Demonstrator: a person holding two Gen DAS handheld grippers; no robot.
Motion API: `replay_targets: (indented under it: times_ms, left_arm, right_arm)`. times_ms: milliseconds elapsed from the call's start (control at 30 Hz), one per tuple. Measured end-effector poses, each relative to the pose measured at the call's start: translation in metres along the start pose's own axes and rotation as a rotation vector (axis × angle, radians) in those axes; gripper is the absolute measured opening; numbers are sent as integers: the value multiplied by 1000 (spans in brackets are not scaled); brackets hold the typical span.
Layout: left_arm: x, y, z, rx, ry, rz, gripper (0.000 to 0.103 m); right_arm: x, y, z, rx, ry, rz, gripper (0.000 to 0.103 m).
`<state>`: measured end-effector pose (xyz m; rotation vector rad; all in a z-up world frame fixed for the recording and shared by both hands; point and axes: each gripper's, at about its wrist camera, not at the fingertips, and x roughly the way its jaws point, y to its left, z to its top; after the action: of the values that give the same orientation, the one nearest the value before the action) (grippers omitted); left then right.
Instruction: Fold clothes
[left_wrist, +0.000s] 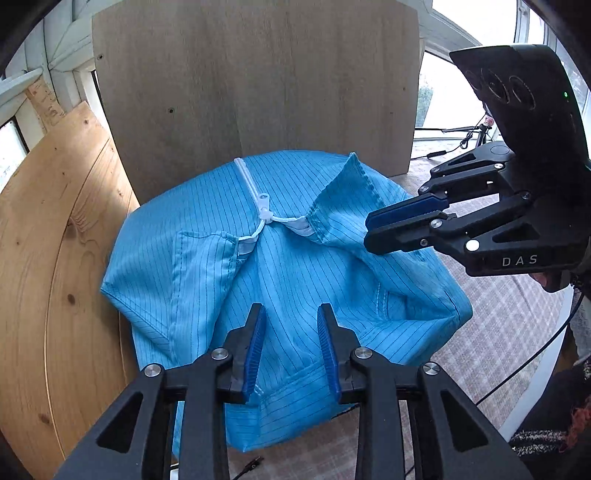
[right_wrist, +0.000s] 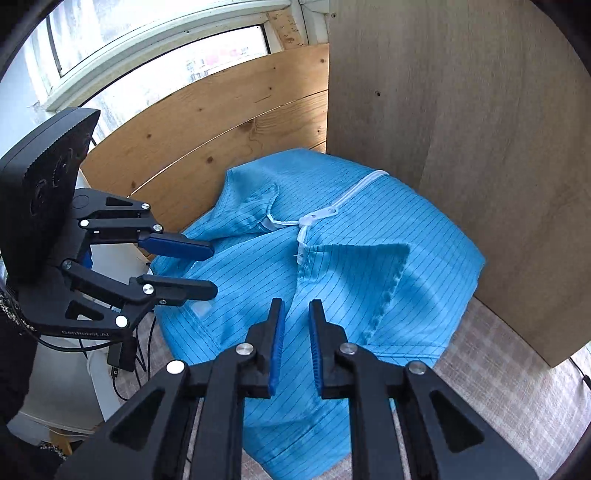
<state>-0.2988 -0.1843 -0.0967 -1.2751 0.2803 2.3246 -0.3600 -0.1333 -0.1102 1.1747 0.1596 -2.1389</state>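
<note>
One garment: a blue jacket (left_wrist: 280, 280) of thin woven cloth with fine dark pinstripes, lying rumpled on a pale checked table cover (left_wrist: 491, 332). One white plastic zipper (left_wrist: 258, 199) runs down its front and is parted at the neck, where two pointed collar flaps spread.

Left gripper (left_wrist: 291, 314): black rigid frame, ribbed blue pads (left_wrist: 255, 347), fingers moderately apart above the jacket's near part, holding nothing.

Right gripper (right_wrist: 295, 310): same build, fingers narrowly parted, nothing between them; at the jacket's right side by the collar flap.

Behind the jacket stand two boards: one grey-brown laminate panel (left_wrist: 258, 81), one knotty pine board (left_wrist: 55, 258).
</note>
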Motion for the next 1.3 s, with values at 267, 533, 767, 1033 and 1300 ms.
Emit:
replay_targets:
  times_ms: [267, 533, 767, 1033, 1300]
  left_arm:
    - [37, 29, 5, -47, 95, -71, 28]
    - [24, 26, 1, -40, 76, -67, 26]
    - [43, 30, 18, -31, 86, -139, 26]
    - [60, 48, -2, -71, 149, -60, 26]
    - [-3, 18, -24, -22, 55, -97, 31]
  right_arm:
    - [53, 7, 16, -6, 124, 5, 6]
    - [40, -2, 12, 34, 128, 45, 0]
    - [65, 7, 37, 30, 108, 0, 0]
    - [69, -8, 14, 84, 185, 15, 0]
    - [0, 4, 17, 82, 52, 144, 0]
